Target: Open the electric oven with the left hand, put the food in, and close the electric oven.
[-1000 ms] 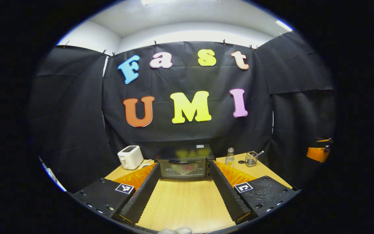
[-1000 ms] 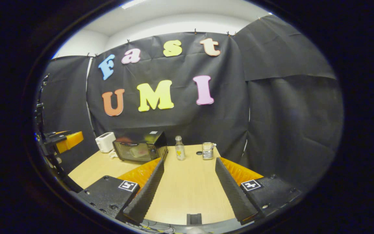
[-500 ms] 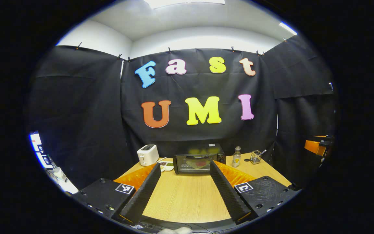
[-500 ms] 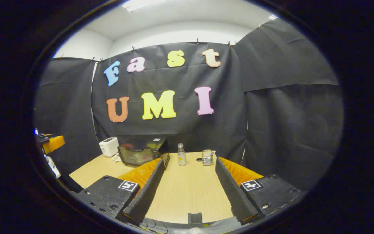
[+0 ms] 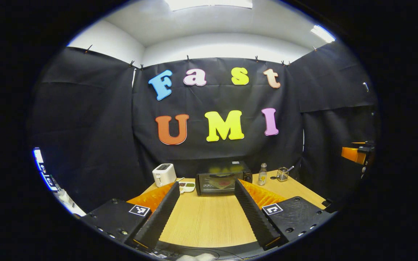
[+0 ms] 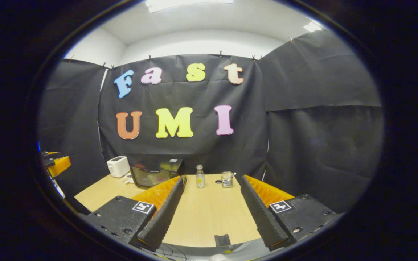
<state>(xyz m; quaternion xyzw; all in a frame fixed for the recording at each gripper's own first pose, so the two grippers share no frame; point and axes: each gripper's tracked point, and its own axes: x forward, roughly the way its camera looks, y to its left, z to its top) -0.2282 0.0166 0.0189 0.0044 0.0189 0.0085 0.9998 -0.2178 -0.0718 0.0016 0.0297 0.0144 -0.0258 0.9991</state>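
The oven (image 5: 223, 177) is sitting at the far end of the wooden table (image 5: 209, 224), against the black cloth wall, with its door closed. Something reddish is showing through the glass, too blurred to name. In the right gripper view the oven (image 6: 157, 173) is lying left of centre, turned at an angle.

A small plate of food (image 5: 187, 186) is resting just beside the oven's left side, and a white toaster (image 5: 164, 174) is standing a little farther left. To the oven's right a small glass bottle (image 5: 262, 174) is standing, and beyond it a wire holder (image 5: 282, 174) with a utensil sticking out. The right gripper view is showing the same bottle (image 6: 200, 176) and holder (image 6: 226, 179) near the back of the table.

The left gripper (image 5: 205, 188) is hovering above the near part of the table, pointing straight at the oven, its fingers spread wide and holding nothing. The right gripper (image 6: 210, 183) is hanging over the table well apart from the oven, its fingers also spread wide and empty, aimed toward the bottle and holder.
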